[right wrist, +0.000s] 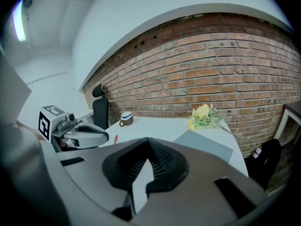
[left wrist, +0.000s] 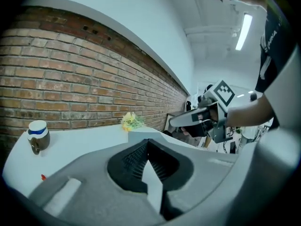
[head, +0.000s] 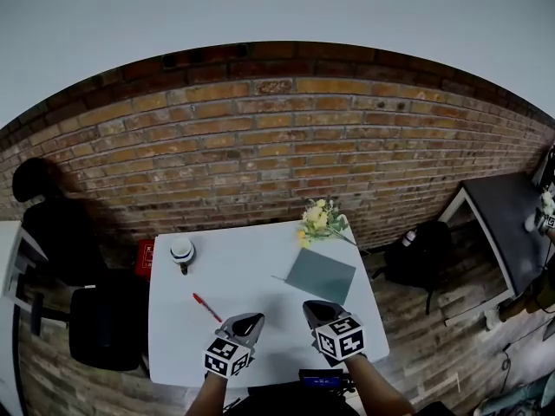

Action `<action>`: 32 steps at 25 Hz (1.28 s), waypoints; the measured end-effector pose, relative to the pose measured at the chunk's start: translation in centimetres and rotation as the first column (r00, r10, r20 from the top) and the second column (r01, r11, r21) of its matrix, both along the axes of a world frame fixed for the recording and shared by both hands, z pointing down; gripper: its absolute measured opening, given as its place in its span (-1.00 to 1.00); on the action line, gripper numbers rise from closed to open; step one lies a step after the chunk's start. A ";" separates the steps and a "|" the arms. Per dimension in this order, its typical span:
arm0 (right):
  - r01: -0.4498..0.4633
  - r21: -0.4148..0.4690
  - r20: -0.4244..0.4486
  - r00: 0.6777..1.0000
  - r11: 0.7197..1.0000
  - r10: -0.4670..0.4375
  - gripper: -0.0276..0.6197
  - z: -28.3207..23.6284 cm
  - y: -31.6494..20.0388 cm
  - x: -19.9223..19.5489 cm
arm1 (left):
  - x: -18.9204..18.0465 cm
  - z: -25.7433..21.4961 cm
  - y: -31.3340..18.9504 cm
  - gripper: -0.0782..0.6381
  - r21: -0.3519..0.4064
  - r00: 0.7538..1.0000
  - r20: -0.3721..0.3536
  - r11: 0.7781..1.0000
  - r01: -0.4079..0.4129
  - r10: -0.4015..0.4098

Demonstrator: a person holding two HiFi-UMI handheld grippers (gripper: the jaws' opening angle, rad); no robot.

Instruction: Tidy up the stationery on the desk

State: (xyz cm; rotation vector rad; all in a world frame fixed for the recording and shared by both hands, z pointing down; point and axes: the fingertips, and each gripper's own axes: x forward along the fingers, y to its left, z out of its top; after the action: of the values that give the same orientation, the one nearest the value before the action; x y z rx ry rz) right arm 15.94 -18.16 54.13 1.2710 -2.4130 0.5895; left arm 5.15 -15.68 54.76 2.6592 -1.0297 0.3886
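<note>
I think nothing is tidy yet. My left gripper (head: 246, 324) and right gripper (head: 318, 312) are both squeezed together, holding nothing. The red pen (head: 206, 307) and grey notebook (head: 322, 276) lie apart on the white desk (head: 243, 267).

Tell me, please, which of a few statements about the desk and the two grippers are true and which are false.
1. The left gripper and the right gripper are both shut and hold nothing. True.
2. A red pen, a grey notebook, a mug and yellow flowers are on the white desk. True.
3. The red pen lies on top of the grey notebook. False: it lies on the bare desk, apart from the notebook and to its left.
4. The yellow flowers lie beside the mug. False: the flowers are at the far right corner, the mug near the far left corner.
5. The mug stands upright. True.
</note>
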 end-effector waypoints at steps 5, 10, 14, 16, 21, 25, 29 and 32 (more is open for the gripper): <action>-0.004 0.002 0.009 1.000 1.000 0.004 -0.89 0.0 0.1 0.4 | 0.5 0.3 0.3 -0.76 -0.001 1.000 0.028 1.000 0.001 -0.001; -0.008 0.001 0.012 1.000 1.000 0.008 -0.89 0.0 0.2 0.7 | 0.9 0.0 0.3 -0.76 -0.016 1.000 -0.002 1.000 -0.012 0.012; -0.012 -0.010 0.014 1.000 1.000 0.012 -0.89 0.4 0.6 1.1 | 1.4 -0.1 0.5 -0.76 -0.033 0.999 -0.025 0.998 -0.044 0.043; -0.015 -0.019 0.013 1.000 1.000 0.016 -0.89 0.7 0.8 1.7 | 2.0 -0.3 0.6 -0.76 -0.056 0.996 -0.061 0.996 -0.073 0.069; -0.039 -0.041 0.013 0.999 0.998 0.040 -0.89 1.6 0.8 4.7 | 3.9 -0.5 -0.9 -0.76 -0.074 0.995 -0.054 0.994 -0.085 0.081; -0.073 -0.054 0.012 0.997 0.996 0.074 -0.89 2.4 0.0 7.2 | 5.7 -0.3 -3.1 -0.76 -0.103 0.995 -0.054 0.991 -0.088 0.083; -0.136 -0.082 -0.005 0.991 0.987 0.136 -0.89 4.2 -1.3 9.1 | 7.4 1.4 -5.8 -0.40 -0.150 0.993 -0.018 0.982 -0.119 0.117; -0.198 -0.138 0.010 0.979 0.970 0.202 -0.59 5.9 -2.7 10.2 | 8.2 3.4 -8.6 -0.23 -0.201 0.990 0.021 0.971 -0.131 0.138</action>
State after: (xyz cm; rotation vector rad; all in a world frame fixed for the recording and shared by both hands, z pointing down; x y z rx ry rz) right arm 26.13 -20.82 60.07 1.4649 -2.2347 0.8161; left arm 13.39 -24.32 58.11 2.5563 -0.7769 0.5382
